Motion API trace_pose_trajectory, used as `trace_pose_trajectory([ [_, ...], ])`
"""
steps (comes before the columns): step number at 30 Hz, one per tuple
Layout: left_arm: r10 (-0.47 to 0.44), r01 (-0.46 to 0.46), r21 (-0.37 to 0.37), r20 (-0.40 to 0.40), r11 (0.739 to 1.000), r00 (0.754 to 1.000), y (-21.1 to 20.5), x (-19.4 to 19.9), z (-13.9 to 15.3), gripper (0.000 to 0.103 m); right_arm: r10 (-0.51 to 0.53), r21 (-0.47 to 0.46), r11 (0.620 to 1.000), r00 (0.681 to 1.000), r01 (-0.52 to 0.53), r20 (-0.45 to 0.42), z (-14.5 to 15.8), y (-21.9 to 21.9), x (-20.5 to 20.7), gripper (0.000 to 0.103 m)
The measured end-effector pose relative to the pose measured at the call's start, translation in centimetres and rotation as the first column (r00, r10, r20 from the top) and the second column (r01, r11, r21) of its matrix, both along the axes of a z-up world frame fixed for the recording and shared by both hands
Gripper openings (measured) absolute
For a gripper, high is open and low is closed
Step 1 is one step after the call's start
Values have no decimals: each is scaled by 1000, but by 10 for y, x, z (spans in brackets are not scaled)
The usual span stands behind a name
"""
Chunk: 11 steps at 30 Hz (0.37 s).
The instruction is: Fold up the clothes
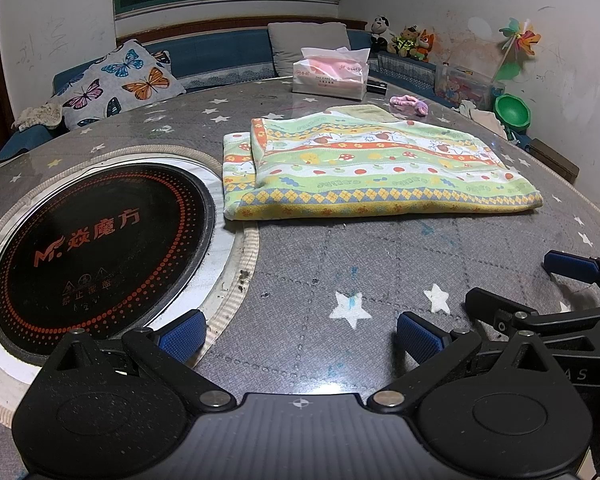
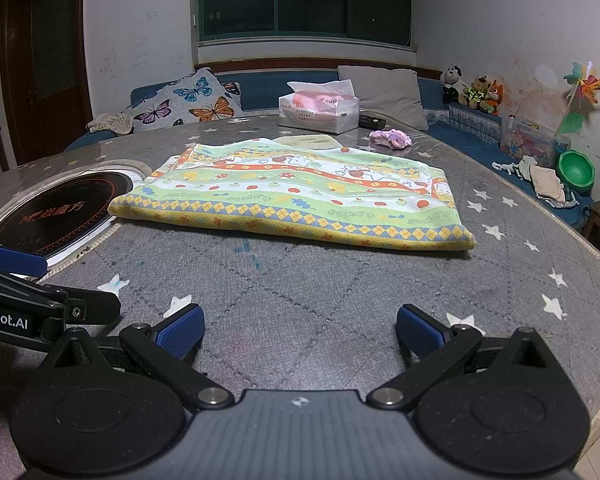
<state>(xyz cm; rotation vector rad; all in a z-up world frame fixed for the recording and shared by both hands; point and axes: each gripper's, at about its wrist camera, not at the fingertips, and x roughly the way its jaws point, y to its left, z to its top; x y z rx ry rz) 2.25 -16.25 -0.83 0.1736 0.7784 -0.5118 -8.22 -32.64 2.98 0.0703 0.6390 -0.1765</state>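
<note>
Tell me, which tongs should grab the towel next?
Probably the right tongs: the folded towel lies straight ahead of them. From the left tongs it sits off to the right. Both are open.

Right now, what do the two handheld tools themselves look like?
Both look alike: the left tool and right tool have matte black bodies with round pivot housings, silver pins, black linkage arms and blue ribbed fingertips. White "Robot.AI" lettering marks the left tool's side. No cables, hands or sleeves show.

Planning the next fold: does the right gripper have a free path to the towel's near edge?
Probably yes: the right gripper is open, and only bare table lies between it and the towel.
</note>
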Motion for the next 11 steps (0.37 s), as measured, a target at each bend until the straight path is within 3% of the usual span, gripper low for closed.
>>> trace_pose_trajectory([
  [11,-4,4,3,2,1000,1000,-1,0,-1,103,0,-1,1000,1000,0,0,0,0,0,103],
])
